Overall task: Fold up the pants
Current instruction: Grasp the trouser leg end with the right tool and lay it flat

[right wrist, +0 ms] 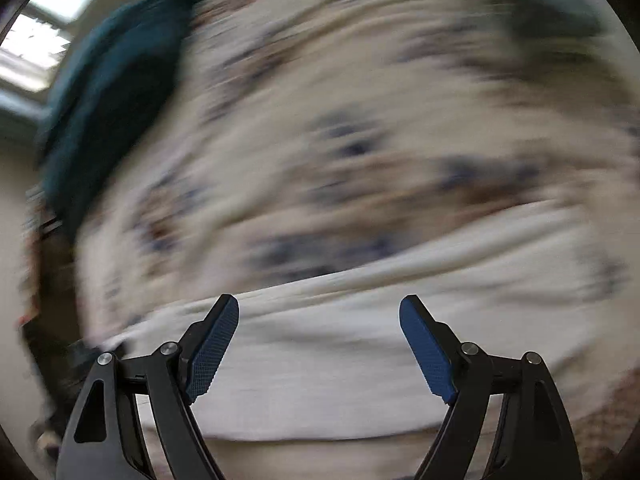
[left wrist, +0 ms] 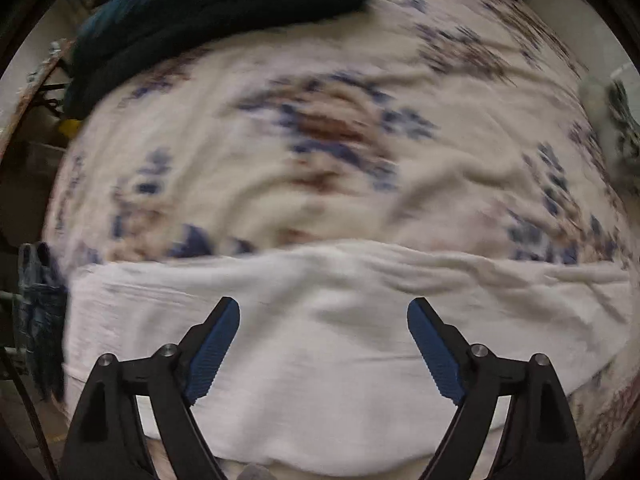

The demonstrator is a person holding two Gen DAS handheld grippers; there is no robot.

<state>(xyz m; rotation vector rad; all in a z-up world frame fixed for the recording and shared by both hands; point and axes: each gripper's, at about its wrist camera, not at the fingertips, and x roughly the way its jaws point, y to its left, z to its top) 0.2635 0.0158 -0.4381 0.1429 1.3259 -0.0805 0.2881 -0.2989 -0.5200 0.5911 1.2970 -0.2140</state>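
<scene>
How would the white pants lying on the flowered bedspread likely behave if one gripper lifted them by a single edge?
The white pants would probably droop and hang: their surface shows soft wrinkles and they follow the flowered bedspread beneath. They look like thin cloth, so likely light. Pushed, they would probably bunch rather than slide whole, since the bedspread is itself rumpled fabric.

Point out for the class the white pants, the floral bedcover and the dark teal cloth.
white pants [left wrist: 320, 352]: left wrist view, middle of the folded fabric.
floral bedcover [left wrist: 332, 132]: left wrist view, central flower print.
dark teal cloth [left wrist: 208, 4]: left wrist view, middle of the bundle.
</scene>
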